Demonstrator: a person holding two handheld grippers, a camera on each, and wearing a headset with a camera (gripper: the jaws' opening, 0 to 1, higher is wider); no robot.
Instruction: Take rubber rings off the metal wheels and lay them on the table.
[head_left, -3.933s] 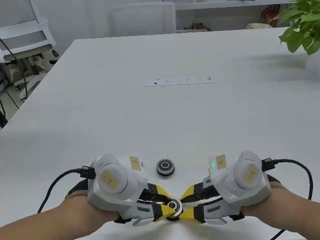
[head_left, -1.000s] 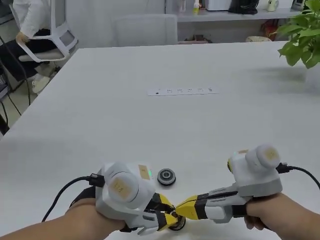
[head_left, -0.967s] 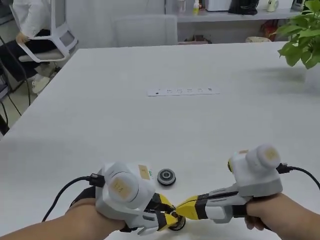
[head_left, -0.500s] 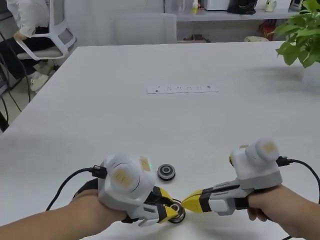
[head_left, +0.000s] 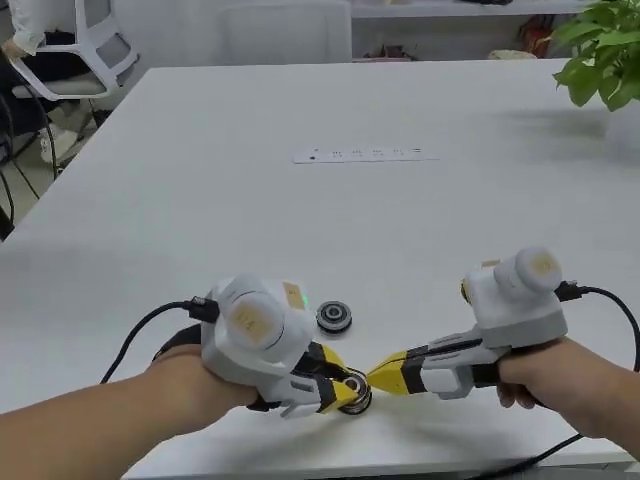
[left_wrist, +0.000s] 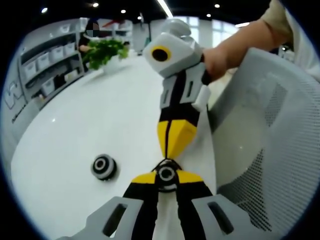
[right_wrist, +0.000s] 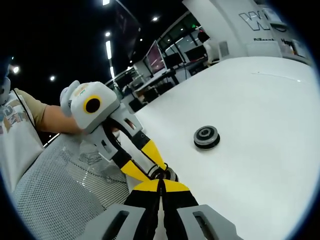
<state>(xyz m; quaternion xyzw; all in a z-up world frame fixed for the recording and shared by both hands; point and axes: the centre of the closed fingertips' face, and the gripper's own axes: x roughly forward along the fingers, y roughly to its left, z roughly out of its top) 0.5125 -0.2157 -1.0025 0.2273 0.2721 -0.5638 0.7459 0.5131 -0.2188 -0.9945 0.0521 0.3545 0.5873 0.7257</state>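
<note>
Left claw (head_left: 338, 391) is clamping a small metal wheel (left_wrist: 166, 174) between its yellow tips at the near edge of the worktop (head_left: 300, 230); whether the wheel is resting on the surface cannot be told. Its dark rubber ring (left_wrist: 159, 170) is sitting round the rim, not yet off. Right claw (right_wrist: 160, 186) is meeting the wheel from the opposite side with its tips pressed together at the rim; whether a lip of the ring is caught between them cannot be told. A second wheel (head_left: 334, 317), ring in place, is lying flat on the worktop just beyond both claws and apart from them. Judged step: peeling the first ring, so the task is only beginning. To do it well, the left claw should be gripping the metal faces and not the rubber. The right claw should be pinching only the ring's edge and drawing it outward across the rim a little at a time, so that the wheel is not twisting out of the grip.
</note>
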